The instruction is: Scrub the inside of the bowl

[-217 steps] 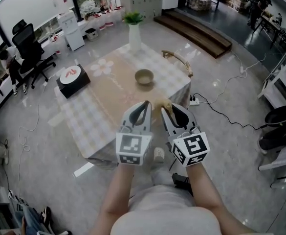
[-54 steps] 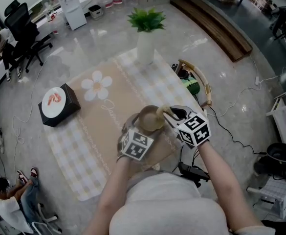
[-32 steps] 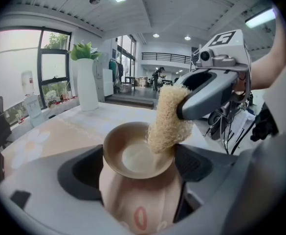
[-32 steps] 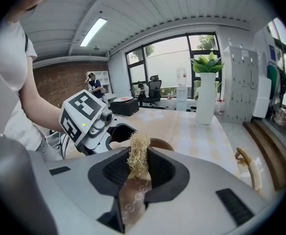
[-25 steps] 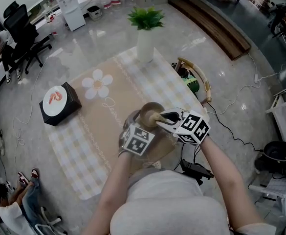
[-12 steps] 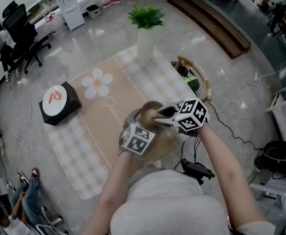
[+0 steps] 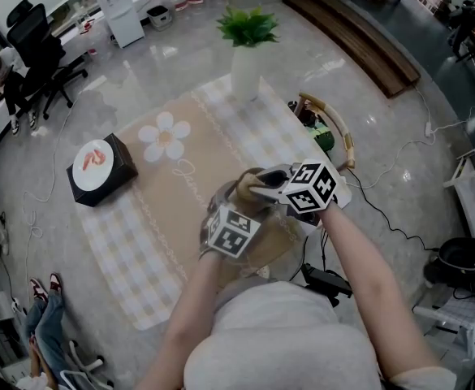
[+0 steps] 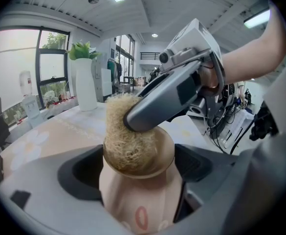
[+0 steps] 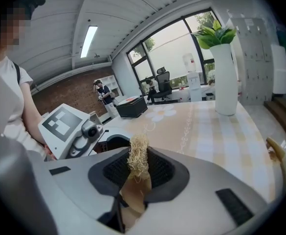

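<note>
Tan round ceramic bowl (image 8: 133,199) clamped between fingers of my left gripper (image 8: 138,180), mouth up. My right gripper (image 9: 138,170) pinches straw-coloured fibrous scrubber (image 8: 125,141), reaching down from above-right of left fingers, tuft pressed into bowl hollow. Next, I judge: circle tuft along inner wall.

A white vase (image 7: 245,75) holding a green plant (image 7: 248,25) stands far on the tabletop (image 7: 140,234); a black box (image 7: 101,169) sits left.
</note>
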Demonstrator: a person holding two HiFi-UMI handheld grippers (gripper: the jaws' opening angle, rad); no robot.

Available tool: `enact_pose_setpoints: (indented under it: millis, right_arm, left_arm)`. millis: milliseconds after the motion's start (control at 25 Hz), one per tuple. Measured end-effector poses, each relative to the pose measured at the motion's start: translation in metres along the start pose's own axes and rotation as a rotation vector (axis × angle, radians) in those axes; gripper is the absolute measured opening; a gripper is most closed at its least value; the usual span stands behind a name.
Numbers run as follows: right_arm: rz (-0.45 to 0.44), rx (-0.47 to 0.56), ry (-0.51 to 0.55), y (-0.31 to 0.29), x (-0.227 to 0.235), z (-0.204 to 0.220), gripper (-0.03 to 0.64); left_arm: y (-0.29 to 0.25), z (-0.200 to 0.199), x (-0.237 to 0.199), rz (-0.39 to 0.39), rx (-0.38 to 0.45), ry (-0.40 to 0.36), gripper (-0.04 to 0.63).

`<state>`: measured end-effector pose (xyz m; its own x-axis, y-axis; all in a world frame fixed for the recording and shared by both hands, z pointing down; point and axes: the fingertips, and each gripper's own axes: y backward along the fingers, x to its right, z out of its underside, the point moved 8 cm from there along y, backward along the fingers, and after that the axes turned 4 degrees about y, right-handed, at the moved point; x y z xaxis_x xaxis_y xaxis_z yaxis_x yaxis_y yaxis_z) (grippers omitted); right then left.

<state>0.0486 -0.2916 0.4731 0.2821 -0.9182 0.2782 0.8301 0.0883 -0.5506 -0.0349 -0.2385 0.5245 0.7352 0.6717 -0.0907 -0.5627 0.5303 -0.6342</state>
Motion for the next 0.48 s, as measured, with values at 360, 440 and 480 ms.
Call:
enact_pose_setpoints:
  millis: [360, 440, 480]
  right_arm:
    - [0.221, -0.033, 0.115, -0.0076, 0.0069, -0.0021, 0.087]
    - [0.252, -0.04, 0.121, -0.0068, 0.0091, -0.0013, 0.087]
    - [0.264, -0.044, 0.124, -0.0063, 0.0102, -0.001, 0.087]
  left_arm:
    - [-0.0001, -0.0002, 0.0006, 0.0, 0.0, 0.0, 0.428]
    - [-0.0002, 0.0, 0.0008, 0.0, 0.0, -0.001, 0.428]
    - [-0.0002, 0.0001, 0.0007, 0.0, -0.001, -0.001, 0.428]
